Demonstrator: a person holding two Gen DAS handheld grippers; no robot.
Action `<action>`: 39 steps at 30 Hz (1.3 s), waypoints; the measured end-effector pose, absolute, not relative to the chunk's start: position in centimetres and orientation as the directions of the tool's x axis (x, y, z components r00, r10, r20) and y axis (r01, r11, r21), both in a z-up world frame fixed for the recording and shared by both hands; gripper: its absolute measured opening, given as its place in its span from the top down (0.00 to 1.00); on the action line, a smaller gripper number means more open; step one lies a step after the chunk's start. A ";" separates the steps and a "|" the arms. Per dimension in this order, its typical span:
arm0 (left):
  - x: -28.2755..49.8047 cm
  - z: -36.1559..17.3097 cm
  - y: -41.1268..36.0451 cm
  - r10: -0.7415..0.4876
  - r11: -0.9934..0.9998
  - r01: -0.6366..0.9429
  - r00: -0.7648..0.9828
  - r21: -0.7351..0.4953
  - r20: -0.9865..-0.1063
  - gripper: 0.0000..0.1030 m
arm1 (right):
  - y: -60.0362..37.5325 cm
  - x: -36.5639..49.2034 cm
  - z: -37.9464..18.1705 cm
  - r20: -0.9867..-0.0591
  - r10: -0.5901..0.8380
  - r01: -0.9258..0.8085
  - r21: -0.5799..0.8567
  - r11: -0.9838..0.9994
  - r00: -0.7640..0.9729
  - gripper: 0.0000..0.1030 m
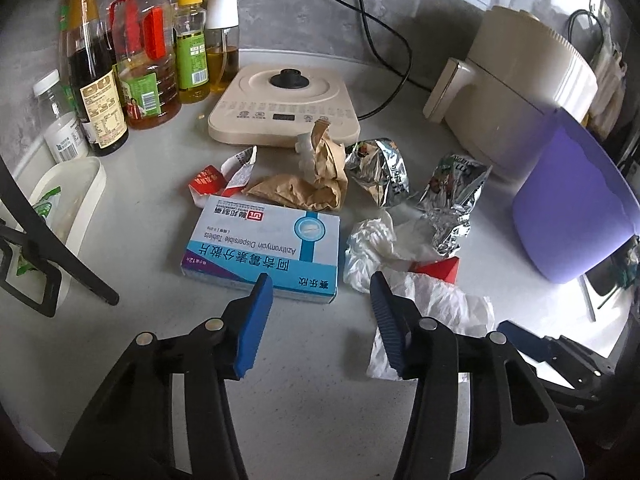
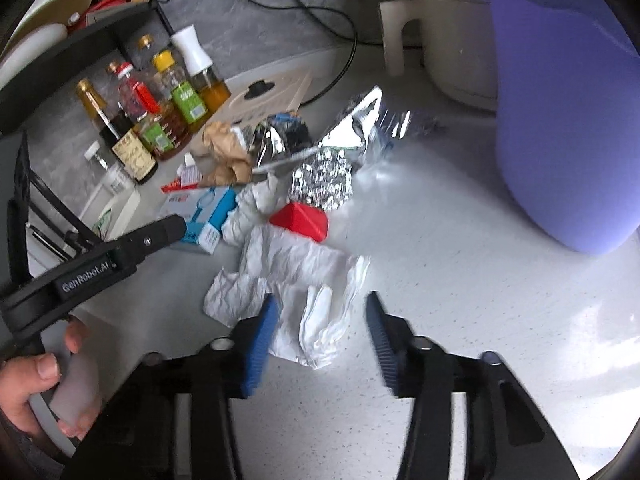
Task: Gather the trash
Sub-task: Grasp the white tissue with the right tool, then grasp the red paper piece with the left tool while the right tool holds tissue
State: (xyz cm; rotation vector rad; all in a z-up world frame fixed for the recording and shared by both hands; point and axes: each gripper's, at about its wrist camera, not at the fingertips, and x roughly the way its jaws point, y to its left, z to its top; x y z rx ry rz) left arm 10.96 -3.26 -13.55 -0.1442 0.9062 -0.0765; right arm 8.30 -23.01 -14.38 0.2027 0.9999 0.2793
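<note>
Both tools hang over a heap of rubbish on the pale speckled surface (image 1: 320, 420). The left tool (image 1: 320, 300) has its blue pads parted with nothing pressed between them; the near corner of a blue-and-white tablet box (image 1: 264, 248) lies just ahead of its left pad, and the crumpled white tissue (image 1: 436, 312) lies beside and under its right pad. The right tool (image 2: 320, 320) stands released as well, its pads set either side of the near end of that same tissue (image 2: 316, 312) without pinching it. A hand (image 2: 32, 384) grips the handle of the left tool at the lower left of the right wrist view.

Beyond the tissue sits a small red carton (image 2: 300, 220), then two crushed silver foil wrappers (image 1: 380, 168) (image 1: 452, 204), a wad of brown paper (image 1: 316, 180) and a torn red-and-white sachet (image 1: 224, 176), all bunched together mid-surface. A purple bin (image 1: 576, 208) stands well toward the right edge, near the wrappers.

Toward the back edge a cream induction hob (image 1: 280, 108) lies flat, its black cable trailing up the grey wall. A row of oil and sauce bottles (image 1: 144, 60) crowds the back left corner, with a white tub (image 1: 76, 200) near the left edge. A cream air fryer (image 1: 520, 92) stands at the back right, behind the bin.
</note>
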 end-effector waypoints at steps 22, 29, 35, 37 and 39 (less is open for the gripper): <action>12.8 -13.6 -9.1 -0.170 0.985 0.075 0.600 -0.157 -0.782 0.51 | -27.5 7.1 -10.8 -0.747 0.291 -0.149 0.253 0.956 0.598 0.98; 13.6 -14.4 -11.7 -0.185 0.983 0.103 0.585 -0.153 -0.790 0.51 | -30.6 6.6 -10.8 -0.739 0.247 -0.085 0.250 0.964 0.626 0.98; 14.5 -15.7 -13.0 -0.182 0.983 0.105 0.560 -0.149 -0.808 0.51 | -32.3 6.5 -11.6 -0.752 0.225 -0.046 0.252 0.967 0.619 0.98; 14.7 -16.1 -13.3 -0.178 0.984 0.097 0.553 -0.149 -0.814 0.51 | -32.8 6.4 -11.8 -0.755 0.219 -0.037 0.250 0.967 0.618 0.98; 14.9 -16.4 -13.5 -0.168 0.986 0.083 0.551 -0.147 -0.817 0.51 | -33.1 6.3 -12.0 -0.759 0.214 -0.029 0.249 0.968 0.615 0.98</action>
